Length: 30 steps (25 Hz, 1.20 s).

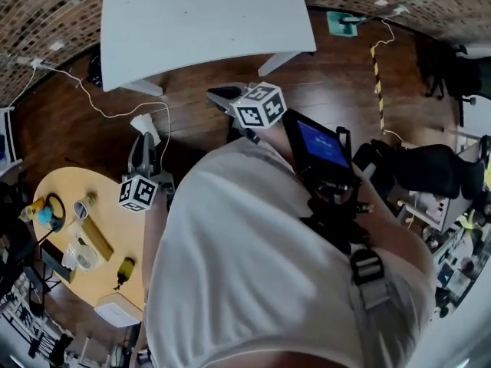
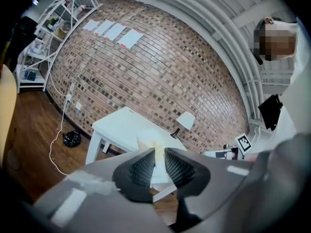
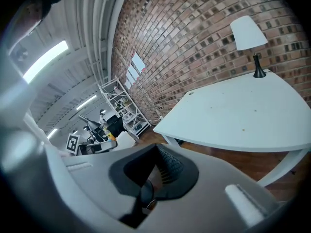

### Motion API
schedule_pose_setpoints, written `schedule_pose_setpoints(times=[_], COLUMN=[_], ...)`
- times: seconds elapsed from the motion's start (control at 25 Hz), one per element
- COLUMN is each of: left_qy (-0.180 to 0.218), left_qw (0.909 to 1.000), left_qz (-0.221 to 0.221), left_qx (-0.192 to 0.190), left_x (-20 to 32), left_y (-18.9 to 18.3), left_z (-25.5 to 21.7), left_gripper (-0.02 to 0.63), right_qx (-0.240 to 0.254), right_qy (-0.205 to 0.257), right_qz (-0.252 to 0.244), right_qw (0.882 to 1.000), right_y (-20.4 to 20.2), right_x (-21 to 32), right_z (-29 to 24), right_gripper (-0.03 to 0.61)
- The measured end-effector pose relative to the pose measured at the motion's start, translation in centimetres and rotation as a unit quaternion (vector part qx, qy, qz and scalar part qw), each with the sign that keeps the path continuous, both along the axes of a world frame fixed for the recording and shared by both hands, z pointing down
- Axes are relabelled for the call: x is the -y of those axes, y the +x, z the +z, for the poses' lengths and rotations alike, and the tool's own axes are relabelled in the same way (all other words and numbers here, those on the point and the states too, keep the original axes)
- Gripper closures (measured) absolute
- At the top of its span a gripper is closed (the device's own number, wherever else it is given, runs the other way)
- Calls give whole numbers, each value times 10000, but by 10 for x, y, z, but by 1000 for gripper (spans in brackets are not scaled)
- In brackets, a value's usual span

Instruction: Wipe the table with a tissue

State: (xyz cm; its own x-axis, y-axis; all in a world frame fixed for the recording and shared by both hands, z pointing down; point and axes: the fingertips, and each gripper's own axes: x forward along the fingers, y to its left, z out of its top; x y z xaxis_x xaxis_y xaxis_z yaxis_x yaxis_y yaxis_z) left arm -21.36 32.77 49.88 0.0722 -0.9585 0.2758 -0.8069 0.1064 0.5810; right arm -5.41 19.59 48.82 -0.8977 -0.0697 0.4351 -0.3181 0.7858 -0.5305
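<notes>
Overhead, a large white table stood on a dark wood floor beside a brick wall; neither claw touched it. A smaller round yellow table, cluttered with small items, sat to the left. The left gripper was held in the air over the floor between the two tables. Its jaws were pinching a white tissue, which stuck out past the tips. The right gripper pointed toward the white table, with its jaws pressed together and nothing between them.
</notes>
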Motion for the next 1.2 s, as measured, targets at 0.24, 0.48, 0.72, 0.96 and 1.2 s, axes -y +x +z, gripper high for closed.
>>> schedule_pose_setpoints(times=[0.24,0.48,0.72,0.96,1.2], left_qy=[-258,-306,-355,-537,-811], left_qw=[9984,9962,9933,9913,9894], left_qz=[483,641,774,650,442], left_qx=[149,508,778,1013,1122], left_x=[63,122,158,166,168], left_y=[48,81,97,72,19], left_z=[-6,-9,-15,-15,5], left_gripper=[548,548,548,548,548], right_qx=[164,437,448,486,465], right_qy=[-52,-69,-109,-298,-359], right_qz=[247,261,440,379,352], right_qw=[9995,9987,9980,9977,9977], right_y=[44,78,107,92,53], right_x=[44,82,103,114,133], right_z=[-15,-9,-4,4,4], right_gripper=[571,571,571,571,571])
